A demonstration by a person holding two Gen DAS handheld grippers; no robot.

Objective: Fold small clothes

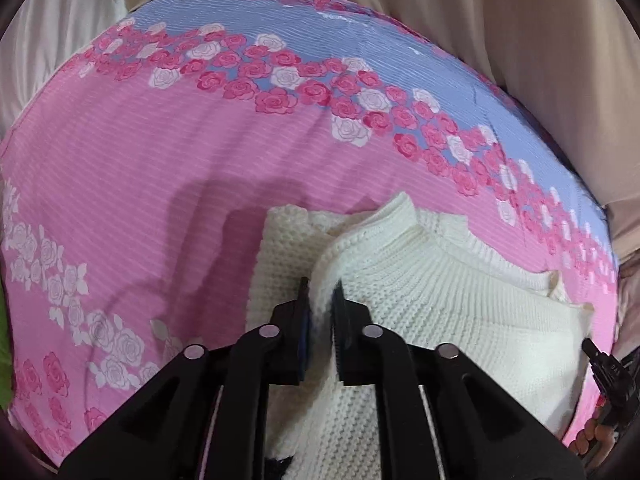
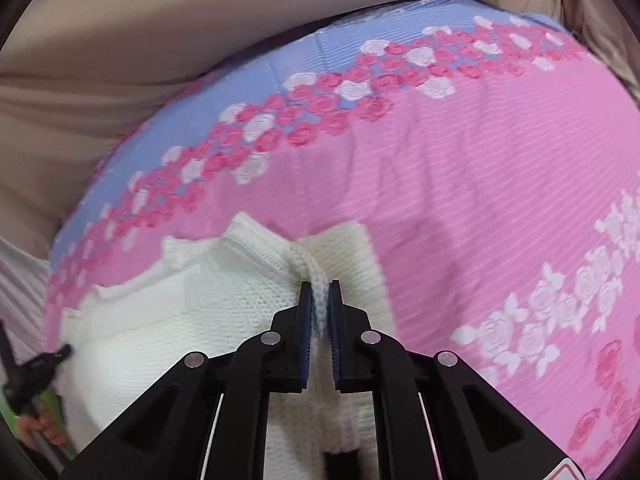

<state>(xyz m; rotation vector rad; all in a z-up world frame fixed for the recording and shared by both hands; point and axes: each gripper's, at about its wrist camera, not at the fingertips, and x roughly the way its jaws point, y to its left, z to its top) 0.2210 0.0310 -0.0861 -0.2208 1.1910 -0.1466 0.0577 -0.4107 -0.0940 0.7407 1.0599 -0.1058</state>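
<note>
White knit sweater is lying partly folded on a pink bedsheet with rose bands and a blue edge, beige fabric bunching beyond it. Left gripper is pinching a raised fold of knit between nearly closed fingers. Right gripper is squeezing a ribbed edge the same way. Nothing is blocking either one; a hand is showing at the left edge of the right view.
</note>
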